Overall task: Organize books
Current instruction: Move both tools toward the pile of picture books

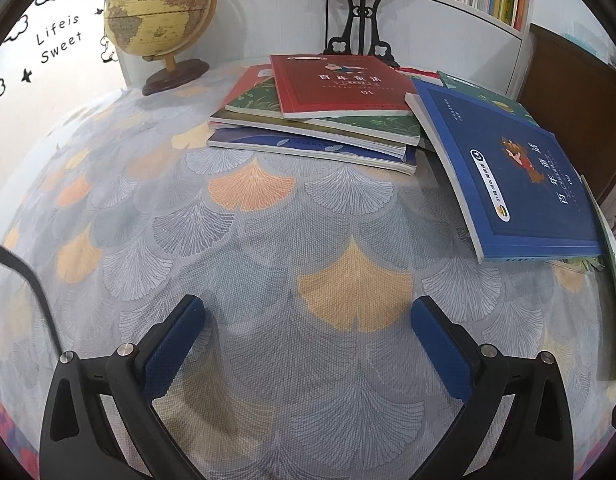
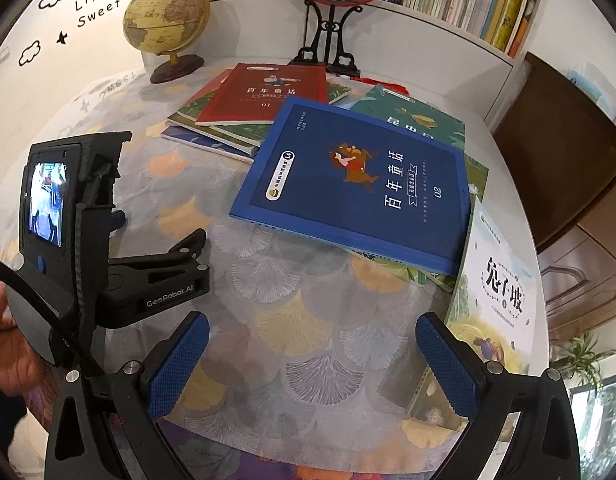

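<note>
Surface: table (image 1: 267,240), covered by a cloth (image 2: 291,320) with grey and orange fan-leaf print.
Back left: globe (image 1: 159,12) on wooden base.
Back centre: black ornament stand (image 1: 362,28).
Centre: stack of books (image 1: 308,132), red book (image 1: 340,84) on top.
Right: blue book (image 2: 360,184) lying tilted over other books; white book (image 2: 496,292) just beside it at the table edge.

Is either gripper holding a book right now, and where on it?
Nothing is held. The left gripper and right gripper are both open over the tablecloth.
</note>
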`<state>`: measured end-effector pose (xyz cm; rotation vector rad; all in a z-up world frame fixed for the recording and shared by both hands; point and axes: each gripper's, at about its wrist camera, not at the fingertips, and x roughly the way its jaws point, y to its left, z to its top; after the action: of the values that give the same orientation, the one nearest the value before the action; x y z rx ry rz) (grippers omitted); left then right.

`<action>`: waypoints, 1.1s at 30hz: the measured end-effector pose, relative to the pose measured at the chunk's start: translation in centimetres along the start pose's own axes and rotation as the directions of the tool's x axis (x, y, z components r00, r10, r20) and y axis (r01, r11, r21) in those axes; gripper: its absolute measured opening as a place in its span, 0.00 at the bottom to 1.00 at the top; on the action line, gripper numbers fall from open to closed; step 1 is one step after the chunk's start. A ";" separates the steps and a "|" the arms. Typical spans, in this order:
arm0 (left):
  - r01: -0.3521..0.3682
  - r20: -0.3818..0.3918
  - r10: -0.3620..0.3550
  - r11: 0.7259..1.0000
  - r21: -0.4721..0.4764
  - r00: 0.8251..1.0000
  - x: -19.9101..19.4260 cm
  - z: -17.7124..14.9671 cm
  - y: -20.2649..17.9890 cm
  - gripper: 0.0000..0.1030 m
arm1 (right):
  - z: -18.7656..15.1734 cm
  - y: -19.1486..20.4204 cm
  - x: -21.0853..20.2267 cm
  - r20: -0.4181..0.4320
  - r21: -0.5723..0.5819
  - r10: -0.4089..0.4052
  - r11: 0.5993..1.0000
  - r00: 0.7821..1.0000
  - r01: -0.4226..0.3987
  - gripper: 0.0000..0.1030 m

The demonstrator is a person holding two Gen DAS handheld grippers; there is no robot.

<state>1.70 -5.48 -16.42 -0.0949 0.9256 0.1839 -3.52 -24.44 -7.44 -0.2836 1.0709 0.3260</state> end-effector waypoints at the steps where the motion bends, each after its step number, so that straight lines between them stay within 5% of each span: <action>1: -0.001 0.001 0.001 1.000 0.001 1.000 0.0 0.0 0.0 1.00 | 0.0 0.0 -0.1 0.001 -0.001 -0.002 1.000 1.000 0.002 1.00; 26: -0.003 -0.002 0.003 1.000 0.004 1.000 0.1 0.0 0.0 1.00 | -2.1 -2.6 0.1 -0.026 0.075 -0.027 0.997 0.999 0.029 1.00; 33: 0.003 -0.134 -0.001 1.000 0.011 0.991 0.5 1.0 -0.2 1.00 | -2.3 -2.4 -0.2 -0.018 0.076 -0.024 0.997 1.000 0.025 1.00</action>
<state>2.78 -5.44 -16.23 -0.0984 1.0600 0.1722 -4.52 -27.55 -8.11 -0.2312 1.0931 0.2605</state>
